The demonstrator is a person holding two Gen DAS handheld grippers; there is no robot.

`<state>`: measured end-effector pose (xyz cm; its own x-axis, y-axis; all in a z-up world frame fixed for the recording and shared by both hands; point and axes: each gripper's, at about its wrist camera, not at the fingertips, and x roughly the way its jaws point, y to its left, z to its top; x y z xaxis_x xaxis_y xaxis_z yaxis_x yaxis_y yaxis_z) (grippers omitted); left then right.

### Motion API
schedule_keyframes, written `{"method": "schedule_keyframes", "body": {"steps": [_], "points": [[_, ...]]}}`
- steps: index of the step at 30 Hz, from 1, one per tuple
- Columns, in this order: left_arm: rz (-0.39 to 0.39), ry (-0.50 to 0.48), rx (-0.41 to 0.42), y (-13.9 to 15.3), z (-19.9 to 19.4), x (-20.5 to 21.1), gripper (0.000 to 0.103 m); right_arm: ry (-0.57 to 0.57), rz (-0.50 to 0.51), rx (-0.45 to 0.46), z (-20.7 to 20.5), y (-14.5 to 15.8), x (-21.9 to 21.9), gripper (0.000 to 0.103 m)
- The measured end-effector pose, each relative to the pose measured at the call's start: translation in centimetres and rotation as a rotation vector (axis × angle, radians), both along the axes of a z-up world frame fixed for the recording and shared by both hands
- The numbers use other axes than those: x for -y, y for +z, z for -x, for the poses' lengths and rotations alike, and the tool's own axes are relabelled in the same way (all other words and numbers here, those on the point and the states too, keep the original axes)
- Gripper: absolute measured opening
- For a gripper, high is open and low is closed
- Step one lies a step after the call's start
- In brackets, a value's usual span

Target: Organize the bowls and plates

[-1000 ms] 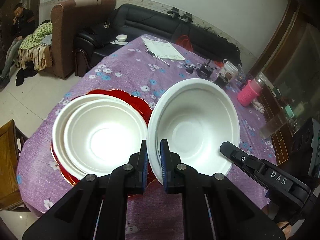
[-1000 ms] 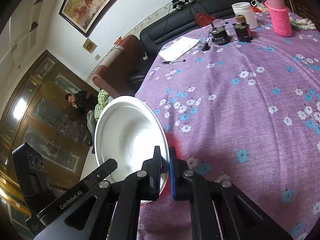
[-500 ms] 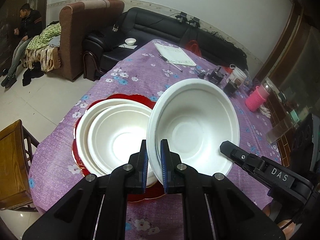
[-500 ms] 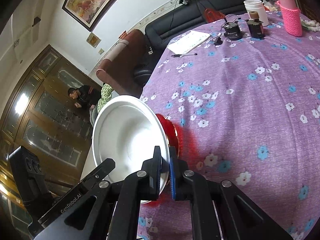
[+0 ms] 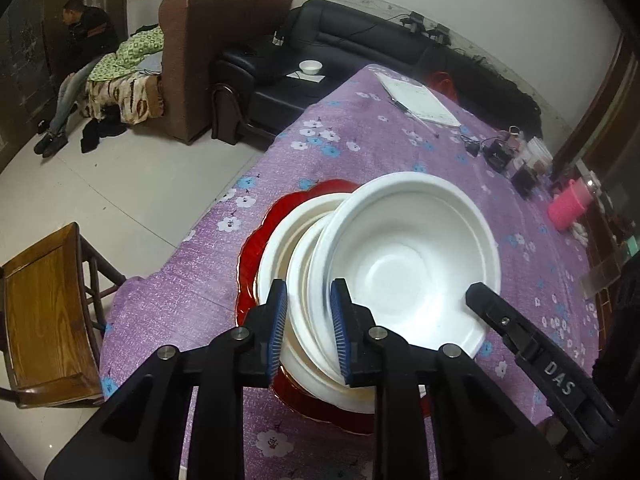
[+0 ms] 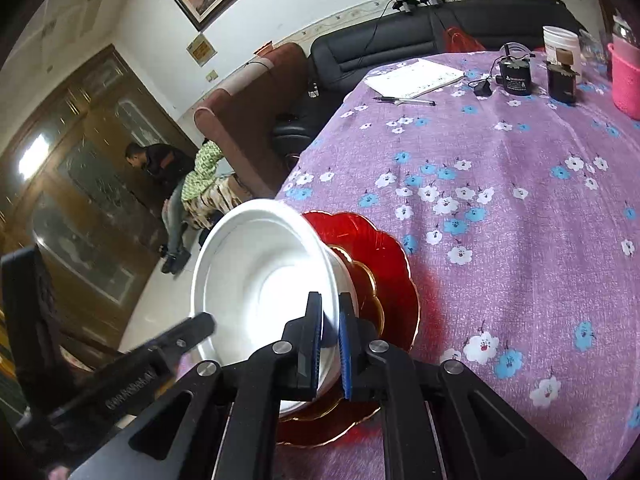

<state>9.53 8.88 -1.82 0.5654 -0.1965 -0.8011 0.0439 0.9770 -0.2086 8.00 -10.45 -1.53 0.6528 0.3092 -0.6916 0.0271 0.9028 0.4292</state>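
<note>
Both handheld grippers: black angular bodies, blue ribbed finger pads.
Left gripper [image 5: 306, 322] has silver round screws along its finger arms; right gripper [image 6: 330, 342] is built alike. In the left view, the other unit's black bar reads "DAS" in white; in the right view, the opposite bar's lettering is blurred.

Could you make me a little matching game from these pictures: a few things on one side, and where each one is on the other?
Things:
1. red plate
2. white bowl
3. notebook
4. pink cup

Places:
A. at the table's far end, beside a pen
B. flat on the purple cloth, under the white stack
C. held tilted over the stack
D. near the table's right edge

Pairs: 1-B, 2-C, 3-A, 4-D
</note>
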Motion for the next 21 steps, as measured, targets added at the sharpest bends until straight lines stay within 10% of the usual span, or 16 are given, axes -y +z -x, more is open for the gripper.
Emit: {"method": "schedule_keyframes", "body": {"steps": [11,15,21], "points": [[-0.105,0.070,0.119,2.8,1.9,-1.8,0.021,0.008,0.113,0.015,-0.6,-0.8,-1.6,0.027],[-0.167,0.122,0.181,3.5,3.6,-3.1,0.054,0.030,0.201,0.046,-0.3,-0.6,-2.3,0.038],[-0.260,0.142,0.324,3.9,7.2,-2.2,0.069,-0.005,0.169,0.209,2.9,1.9,0.2,0.056]]}}
